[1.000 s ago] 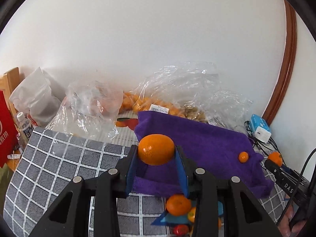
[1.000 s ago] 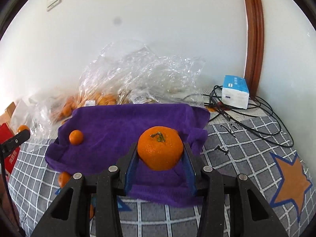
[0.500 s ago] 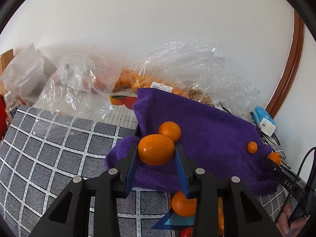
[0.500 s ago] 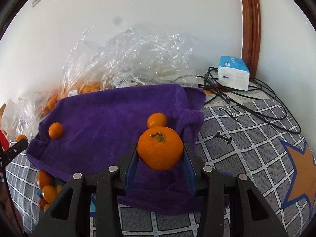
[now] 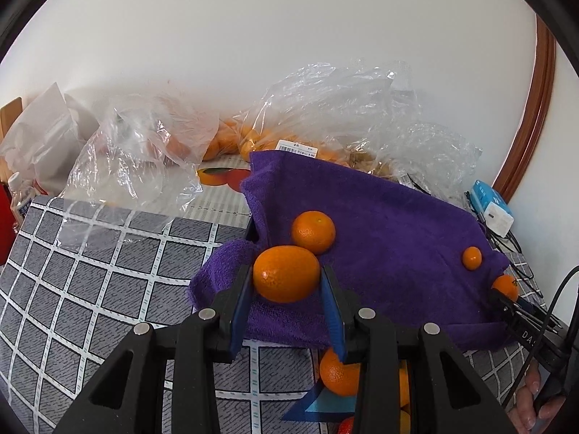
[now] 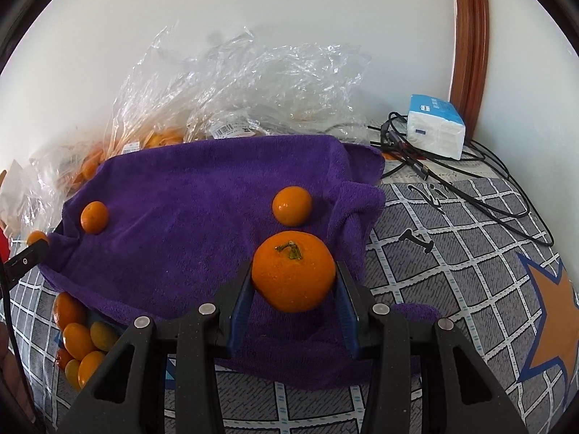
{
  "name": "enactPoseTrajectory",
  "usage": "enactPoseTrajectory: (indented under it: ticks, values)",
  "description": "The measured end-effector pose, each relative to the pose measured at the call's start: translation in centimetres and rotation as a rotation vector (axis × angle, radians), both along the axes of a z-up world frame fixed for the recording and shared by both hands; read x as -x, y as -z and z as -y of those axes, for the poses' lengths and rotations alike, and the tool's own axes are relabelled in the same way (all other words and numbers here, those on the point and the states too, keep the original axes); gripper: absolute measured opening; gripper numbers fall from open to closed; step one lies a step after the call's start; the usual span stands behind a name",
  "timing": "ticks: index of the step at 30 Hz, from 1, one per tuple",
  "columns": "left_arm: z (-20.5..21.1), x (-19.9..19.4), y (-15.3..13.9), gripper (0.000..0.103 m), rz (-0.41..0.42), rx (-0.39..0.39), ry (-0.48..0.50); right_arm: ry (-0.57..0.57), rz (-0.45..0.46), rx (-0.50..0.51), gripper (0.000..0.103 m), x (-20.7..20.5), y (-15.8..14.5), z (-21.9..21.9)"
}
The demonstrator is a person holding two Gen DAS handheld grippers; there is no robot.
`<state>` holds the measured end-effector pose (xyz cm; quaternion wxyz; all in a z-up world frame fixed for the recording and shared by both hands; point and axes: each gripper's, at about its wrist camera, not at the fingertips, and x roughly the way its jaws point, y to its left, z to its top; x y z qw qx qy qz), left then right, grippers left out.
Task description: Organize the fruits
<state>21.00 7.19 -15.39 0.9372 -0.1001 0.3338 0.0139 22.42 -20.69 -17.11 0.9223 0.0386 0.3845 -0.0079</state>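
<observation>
Left gripper (image 5: 286, 274) and right gripper (image 6: 293, 276) each clamp 1 orange between narrow-set fingers above the purple towel (image 6: 188, 217).

The purple towel (image 6: 188, 217) lies open mid-cloth; plastic bags (image 6: 235, 83) block behind it, cables (image 6: 452, 177) at its right.

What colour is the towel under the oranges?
The towel is deep purple; it shows best in the right wrist view.

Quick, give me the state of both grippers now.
Left gripper: shut on a smooth orange.
Right gripper: shut on a stemmed orange.
</observation>
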Motion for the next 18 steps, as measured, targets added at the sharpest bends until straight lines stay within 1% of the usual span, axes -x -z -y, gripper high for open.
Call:
enactPoseTrajectory:
  ticks: [12, 18]
  values:
    - [0.3, -0.2, 0.3, 0.035, -0.006, -0.025, 0.006, -0.036, -0.013, 0.032, 0.043, 0.1, 0.2, -1.0]
    - [0.2, -0.2, 0.2, 0.035, -0.005, -0.015, 0.017, -0.038, -0.015, 0.031, 0.044, 0.1, 0.2, -1.1]
